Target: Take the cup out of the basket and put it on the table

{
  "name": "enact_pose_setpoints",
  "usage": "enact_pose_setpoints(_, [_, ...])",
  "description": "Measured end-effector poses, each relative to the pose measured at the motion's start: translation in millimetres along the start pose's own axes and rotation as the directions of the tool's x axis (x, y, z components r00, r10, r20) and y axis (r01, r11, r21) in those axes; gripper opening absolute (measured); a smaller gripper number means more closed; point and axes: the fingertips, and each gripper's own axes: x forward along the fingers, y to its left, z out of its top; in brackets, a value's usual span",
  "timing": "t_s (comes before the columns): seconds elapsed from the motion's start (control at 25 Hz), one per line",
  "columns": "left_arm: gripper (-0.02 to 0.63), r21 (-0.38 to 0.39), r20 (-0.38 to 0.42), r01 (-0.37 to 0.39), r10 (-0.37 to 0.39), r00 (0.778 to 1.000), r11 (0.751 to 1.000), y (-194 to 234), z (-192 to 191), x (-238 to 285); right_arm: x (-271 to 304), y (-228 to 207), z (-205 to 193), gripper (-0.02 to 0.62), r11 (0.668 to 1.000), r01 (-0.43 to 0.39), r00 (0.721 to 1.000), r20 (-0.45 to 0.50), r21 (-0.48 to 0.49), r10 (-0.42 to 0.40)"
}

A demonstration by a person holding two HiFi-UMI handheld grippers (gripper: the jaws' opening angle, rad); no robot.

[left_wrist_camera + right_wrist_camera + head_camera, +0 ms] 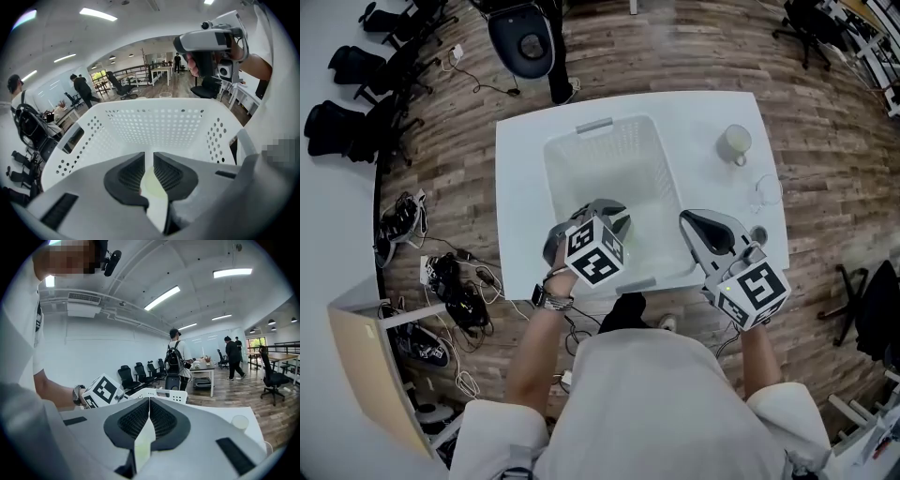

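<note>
Right of the basket (555,178), well apart from it on the desk (523,187): cup (734,142), already out. Looks ceramic, so stiff, slick, chips if knocked; take by rim or handle. Left gripper (148,161) over the basket: fingers slightly parted, empty. Right gripper (149,405): fingers clenched, empty.

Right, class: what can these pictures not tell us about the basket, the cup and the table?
Near end of the basket floor: the left gripper covers it in the head view, its own jaws in the left gripper view.
Inside of the cup: too small in the head view.
Small round thing beside the right gripper on the table: too small to name.
</note>
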Motion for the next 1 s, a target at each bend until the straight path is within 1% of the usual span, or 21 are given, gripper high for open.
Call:
enact_pose_setpoints(0.12, [0.063,0.033,-0.06,0.05,-0.048,0.997,0.998,-3.9,-7.1,10.5,4.2,-2.6,-1.5,0.017,1.0,0.014,1.0,-0.008,0.012,-0.014])
enact_pose_setpoints(0.24, [0.071,0.06,-0.126,0.09,-0.082,0.989,0.994,-5.7,-13.6,21.6,7.2,-8.3,-2.2,0.017,0.999,0.03,0.999,-0.013,0.023,-0.029])
enact_pose_setpoints(0.56, [0.078,0.12,-0.263,0.165,-0.129,0.956,0.979,-11.3,-27.2,42.0,11.0,-21.8,-7.2,0.017,0.997,0.048,0.999,-0.017,0.055,-0.048])
enact_pose_setpoints(0.72, [0.08,0.149,-0.308,0.198,-0.145,0.94,0.969,-11.3,-34.9,48.7,14.6,-22.9,-8.0,0.017,0.997,0.047,0.999,-0.016,0.063,-0.046])
enact_pose_setpoints(0.88, [0.084,0.177,-0.341,0.249,-0.178,0.923,0.952,-11.9,-38.1,56.9,18.7,-29.3,-7.4,0.017,0.996,0.045,0.999,-0.016,0.076,-0.044])
enact_pose_setpoints(1.0, [0.086,0.189,-0.365,0.27,-0.188,0.912,0.944,-11.4,-42.0,63.7,20.4,-33.1,-9.2,0.017,0.995,0.045,0.999,-0.019,0.084,-0.044])
